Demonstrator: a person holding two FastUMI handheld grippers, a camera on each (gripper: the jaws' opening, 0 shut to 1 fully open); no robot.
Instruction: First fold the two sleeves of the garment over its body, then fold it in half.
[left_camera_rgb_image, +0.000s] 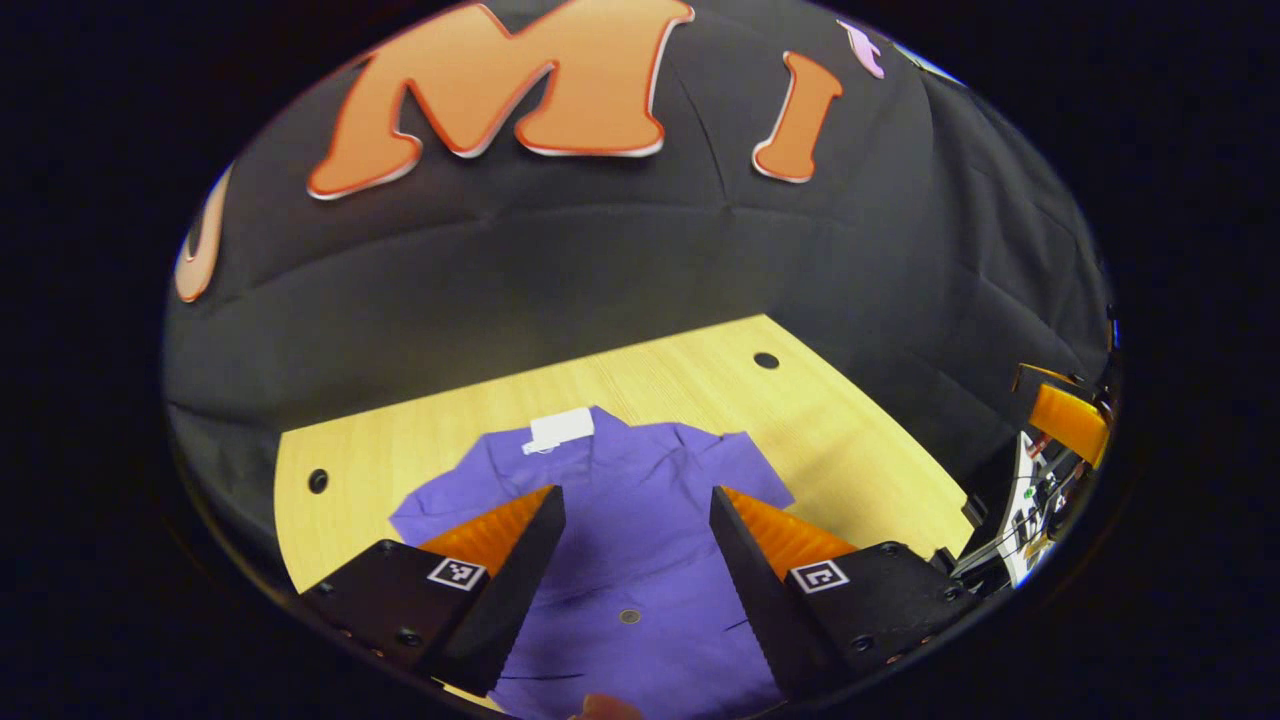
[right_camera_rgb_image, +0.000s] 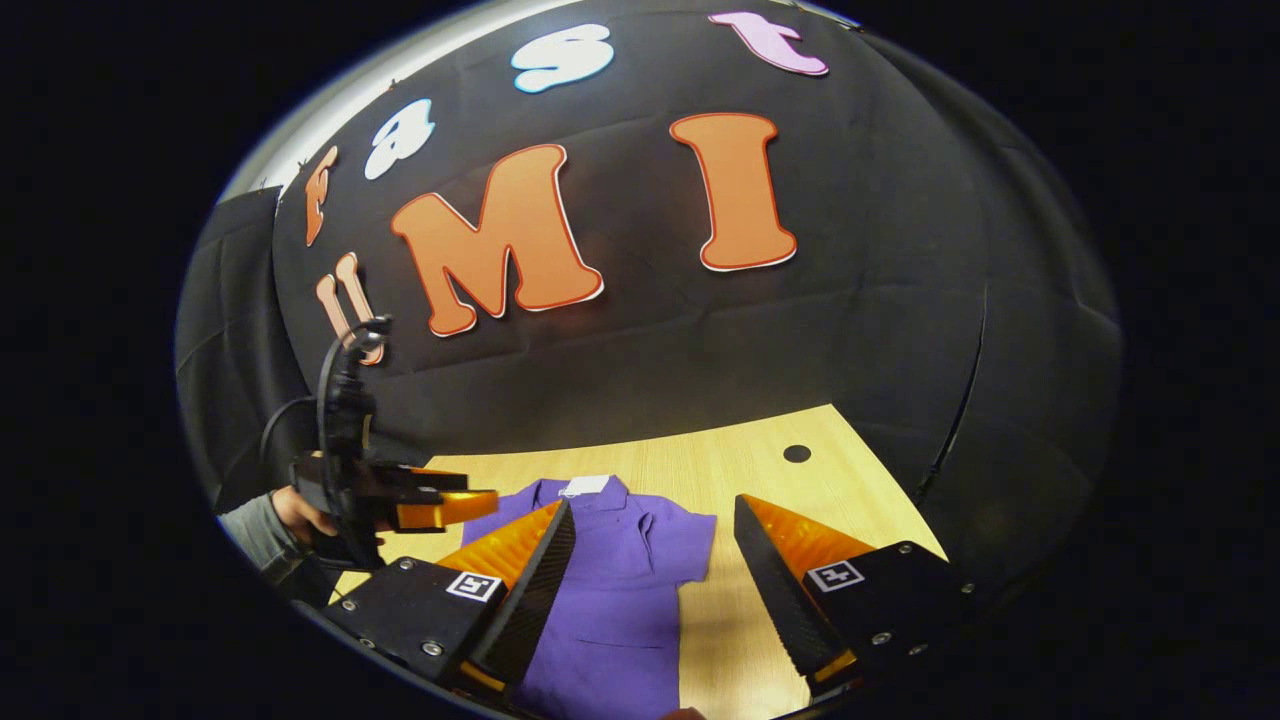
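Observation:
A purple short-sleeved shirt (left_camera_rgb_image: 640, 560) lies flat on the wooden table (left_camera_rgb_image: 700, 380), its collar and white tag (left_camera_rgb_image: 560, 430) at the far end. Both sleeves are spread out, one to the left (left_camera_rgb_image: 440, 505) and one to the right (left_camera_rgb_image: 755, 465). My left gripper (left_camera_rgb_image: 635, 495) hovers open over the shirt's body with nothing between its fingers. In the right gripper view the shirt (right_camera_rgb_image: 620, 590) is below and to the left, its near sleeve (right_camera_rgb_image: 690, 545) flat on the wood. My right gripper (right_camera_rgb_image: 652, 508) is open above that sleeve's edge. The left gripper (right_camera_rgb_image: 440, 508) appears farther left, held by a hand (right_camera_rgb_image: 290, 515).
The table (right_camera_rgb_image: 800, 500) has small round dark holes, near its far corners (left_camera_rgb_image: 766, 360) (left_camera_rgb_image: 318, 481) (right_camera_rgb_image: 797, 453). Black cloth wall closes in behind and beside the table. The right gripper's body (left_camera_rgb_image: 1070, 420) shows at the right edge of the left gripper view.

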